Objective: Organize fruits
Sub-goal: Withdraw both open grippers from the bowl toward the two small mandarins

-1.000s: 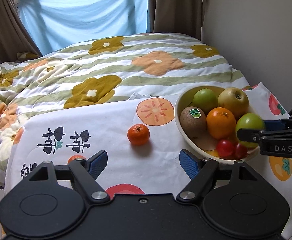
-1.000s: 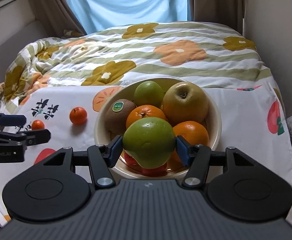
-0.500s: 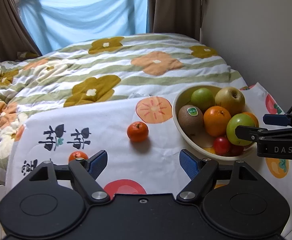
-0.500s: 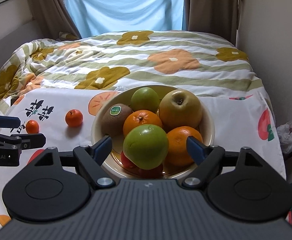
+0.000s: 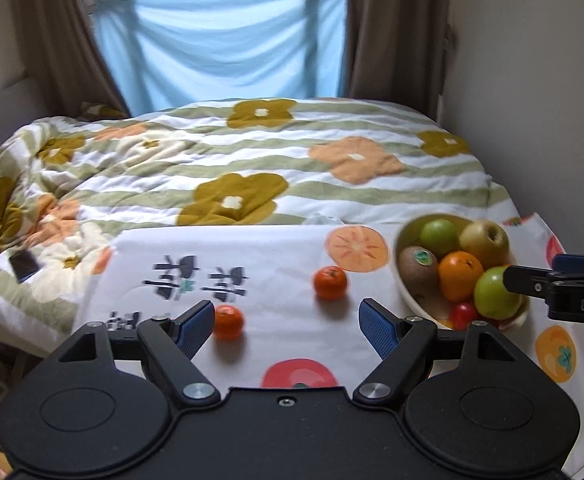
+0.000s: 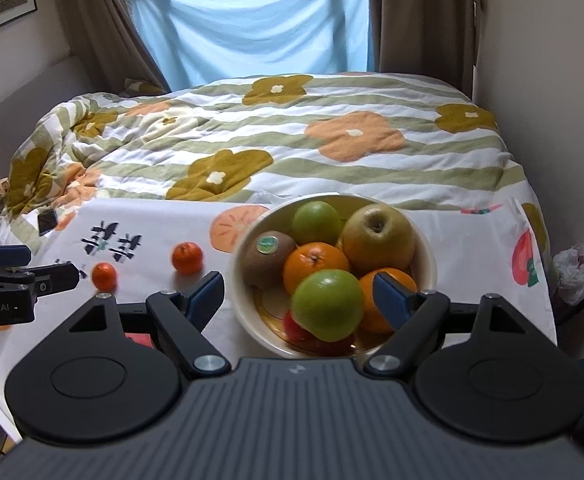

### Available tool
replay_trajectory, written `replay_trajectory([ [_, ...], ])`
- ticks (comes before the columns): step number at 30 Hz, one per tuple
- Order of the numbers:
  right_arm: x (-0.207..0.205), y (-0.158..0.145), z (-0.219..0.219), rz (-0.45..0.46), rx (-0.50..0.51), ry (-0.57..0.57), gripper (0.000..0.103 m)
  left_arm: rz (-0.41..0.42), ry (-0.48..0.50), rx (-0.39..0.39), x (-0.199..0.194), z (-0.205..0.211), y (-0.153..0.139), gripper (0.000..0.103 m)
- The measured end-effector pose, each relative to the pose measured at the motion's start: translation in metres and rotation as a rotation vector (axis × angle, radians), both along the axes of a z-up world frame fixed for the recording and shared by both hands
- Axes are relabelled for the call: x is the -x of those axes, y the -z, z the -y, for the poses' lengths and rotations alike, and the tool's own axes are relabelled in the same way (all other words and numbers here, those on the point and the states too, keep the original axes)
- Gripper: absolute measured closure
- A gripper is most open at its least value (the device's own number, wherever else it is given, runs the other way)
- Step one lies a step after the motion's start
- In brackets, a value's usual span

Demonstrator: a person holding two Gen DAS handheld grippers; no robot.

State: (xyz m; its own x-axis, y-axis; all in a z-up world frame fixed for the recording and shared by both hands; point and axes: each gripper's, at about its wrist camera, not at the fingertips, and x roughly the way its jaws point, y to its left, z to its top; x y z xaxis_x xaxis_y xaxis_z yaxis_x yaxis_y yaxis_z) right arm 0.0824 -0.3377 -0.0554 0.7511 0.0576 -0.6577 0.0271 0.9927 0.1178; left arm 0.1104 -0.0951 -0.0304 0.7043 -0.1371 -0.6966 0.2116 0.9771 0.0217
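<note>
A cream bowl (image 6: 426, 248) on the printed cloth holds a green apple (image 6: 328, 305) in front, two oranges (image 6: 316, 265), a kiwi (image 6: 269, 253), a yellow apple (image 6: 378, 236), a green fruit (image 6: 317, 222) and red fruit (image 6: 298, 330). The bowl also shows in the left wrist view (image 5: 406, 294). Two tangerines lie on the cloth: one (image 5: 330, 282) mid-cloth, one (image 5: 228, 321) just ahead of my left gripper's left finger. My left gripper (image 5: 286, 330) is open and empty above the cloth. My right gripper (image 6: 298, 300) is open and empty, raised just before the bowl.
The white cloth (image 5: 268, 248) with fruit prints covers the foot of a bed with a flowered quilt (image 5: 252, 160). A dark phone (image 5: 24, 265) lies on the quilt at left. A wall (image 5: 532, 80) runs along the right. A plastic bag (image 6: 574, 272) sits at far right.
My right gripper opened and let go of the green apple, which now rests in the bowl. Both grippers have pulled back and up. The second tangerine has come into view.
</note>
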Motion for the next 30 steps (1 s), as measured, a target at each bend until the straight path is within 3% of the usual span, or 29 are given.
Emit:
replay_trajectory([
  [14,-0.024,-0.005,-0.061,-0.003,-0.027,-0.058,0.007,-0.011,-0.033,-0.023,-0.019,-0.058,0.013,0.020],
  [30,-0.079,0.043,-0.115,-0.053,-0.054,0.017,0.009,-0.080,0.210,-0.093,-0.081,-0.069,0.082,0.023],
])
